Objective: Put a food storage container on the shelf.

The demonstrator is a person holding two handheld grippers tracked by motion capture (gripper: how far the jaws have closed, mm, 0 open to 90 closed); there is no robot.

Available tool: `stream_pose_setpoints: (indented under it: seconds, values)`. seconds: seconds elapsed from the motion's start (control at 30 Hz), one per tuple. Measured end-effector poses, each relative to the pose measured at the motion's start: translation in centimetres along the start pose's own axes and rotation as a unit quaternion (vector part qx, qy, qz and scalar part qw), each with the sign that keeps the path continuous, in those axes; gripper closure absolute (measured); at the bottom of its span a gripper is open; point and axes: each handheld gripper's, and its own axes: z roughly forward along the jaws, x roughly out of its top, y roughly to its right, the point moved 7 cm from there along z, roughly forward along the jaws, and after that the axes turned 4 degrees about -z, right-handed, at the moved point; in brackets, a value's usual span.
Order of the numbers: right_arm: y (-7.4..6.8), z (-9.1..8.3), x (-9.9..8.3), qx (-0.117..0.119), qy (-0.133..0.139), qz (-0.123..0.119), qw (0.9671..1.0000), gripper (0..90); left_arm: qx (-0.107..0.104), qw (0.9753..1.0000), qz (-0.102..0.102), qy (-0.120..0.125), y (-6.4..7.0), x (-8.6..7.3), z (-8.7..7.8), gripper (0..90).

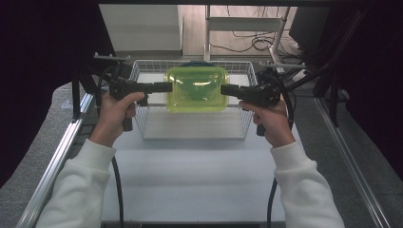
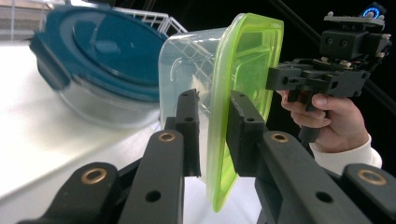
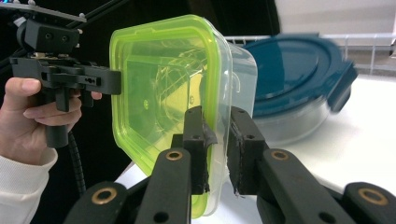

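A clear box with a lime-green lid [image 1: 196, 89] hangs above the wire basket [image 1: 142, 124], its lid facing up at the high camera. My left gripper [image 1: 169, 87] is shut on its left rim and my right gripper [image 1: 223, 89] on its right rim. In the left gripper view the jaws [image 2: 212, 128] pinch the edge of the green-lidded box [image 2: 243, 60], with the right gripper [image 2: 280, 78] on the far side. The right gripper view shows its jaws [image 3: 218, 140] clamped over the rim of the box [image 3: 159, 79], the left gripper [image 3: 109, 79] opposite.
A round glass container with a dark blue clip lid [image 2: 107, 56] [image 3: 294, 70] rests in the basket behind the held box. The basket stands at the far end of the white table [image 1: 190, 180]. Metal rails [image 1: 57, 156] run along both table sides.
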Motion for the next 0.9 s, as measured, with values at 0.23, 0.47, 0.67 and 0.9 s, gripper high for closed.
stream_pose_setpoints:
  seconds: [0.23,0.47,0.67,0.9]
  values:
    - [1.4,0.9,2.7,-0.001,-0.002,0.011,0.9999,77.9,-0.009,0.9998,-0.018,-0.008,-1.4,3.1,0.6,76.1]
    - [3.2,2.0,4.4,-0.007,-0.011,0.036,0.9993,78.2,-0.002,0.9993,-0.035,-0.013,-2.6,5.1,1.7,76.2]
    - [4.9,2.9,4.7,-0.014,-0.017,0.063,0.9978,78.3,0.007,0.9983,-0.053,-0.022,-4.0,5.8,2.8,76.3]
    - [6.6,4.3,4.7,-0.005,-0.022,0.111,0.9935,77.0,-0.012,0.9939,-0.109,-0.01,-6.2,6.5,3.6,76.3]
